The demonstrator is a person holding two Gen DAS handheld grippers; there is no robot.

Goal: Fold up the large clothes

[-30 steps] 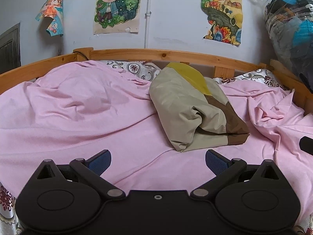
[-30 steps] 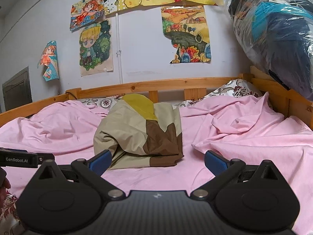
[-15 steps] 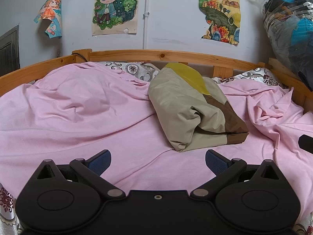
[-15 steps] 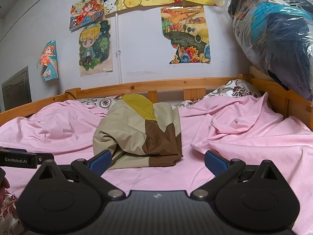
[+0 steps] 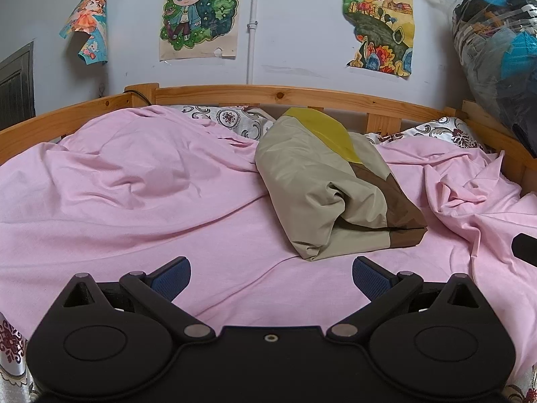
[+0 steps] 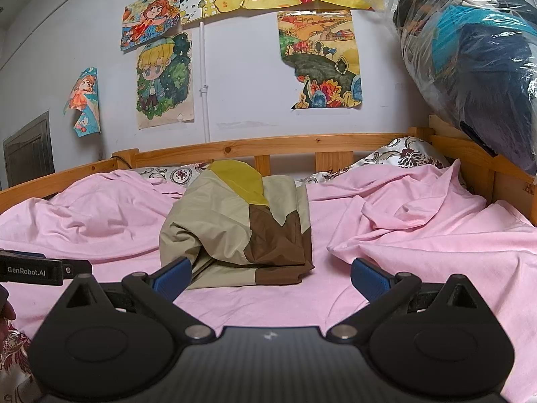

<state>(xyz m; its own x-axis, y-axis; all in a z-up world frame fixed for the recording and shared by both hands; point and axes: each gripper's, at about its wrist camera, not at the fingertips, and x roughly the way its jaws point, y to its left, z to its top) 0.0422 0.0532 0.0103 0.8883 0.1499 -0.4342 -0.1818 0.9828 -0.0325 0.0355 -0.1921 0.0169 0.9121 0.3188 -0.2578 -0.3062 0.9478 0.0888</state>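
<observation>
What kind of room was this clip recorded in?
Most likely a child's bedroom: a wooden bed frame holding a rumpled pink sheet and a folded beige garment, with cartoon drawings taped to the wall.

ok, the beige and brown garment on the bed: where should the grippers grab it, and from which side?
Probably the near hem of the garment, coming low from the front. It lies bundled on the pink sheet, and the layered edge facing the cameras is flat and exposed, while the top is a rounded bulge. The right gripper sits nearest that edge; the left gripper could take the beige corner. Both are open.
</observation>
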